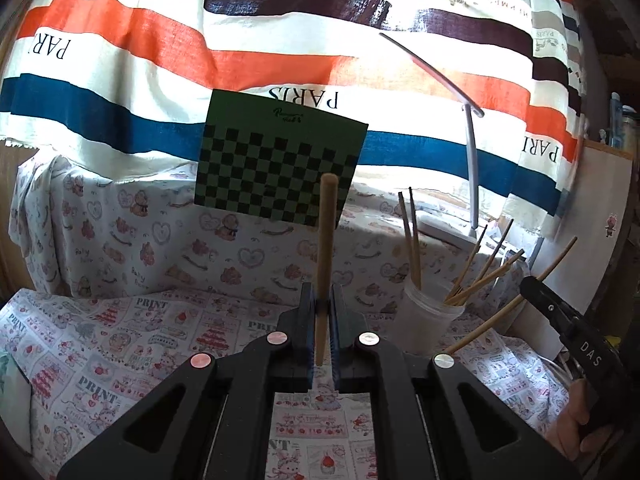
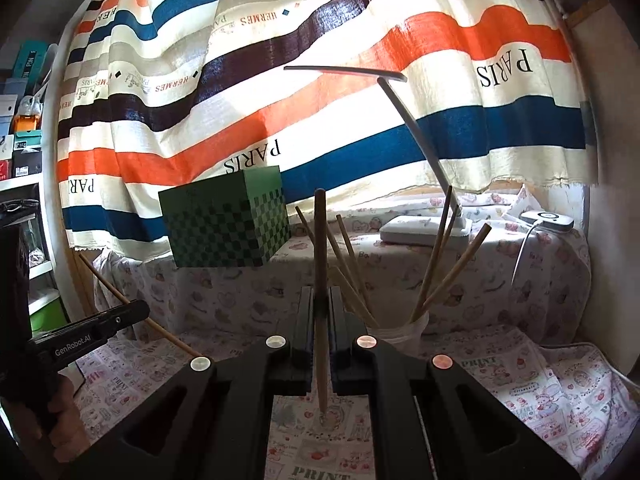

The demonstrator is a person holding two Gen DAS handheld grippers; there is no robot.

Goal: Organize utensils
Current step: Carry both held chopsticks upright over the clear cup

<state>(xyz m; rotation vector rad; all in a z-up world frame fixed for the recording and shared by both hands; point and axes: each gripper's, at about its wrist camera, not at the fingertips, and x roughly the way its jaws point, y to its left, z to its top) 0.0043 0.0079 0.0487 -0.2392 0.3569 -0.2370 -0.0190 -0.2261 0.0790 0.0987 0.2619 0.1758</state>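
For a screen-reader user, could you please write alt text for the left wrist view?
The left gripper is shut on an upright wooden chopstick above a printed tablecloth. To its right a translucent plastic cup holds more chopsticks, and the right gripper holds another wooden stick.

Curtain (image 1: 280, 40) striped cream, orange, blue and dark maroon with black lettering. Box (image 1: 276, 168) green with black checks. Tablecloth (image 1: 120, 340) white with pink and red cartoon prints. Chopsticks (image 1: 412, 236) tan. Lamp (image 2: 400, 120) grey.
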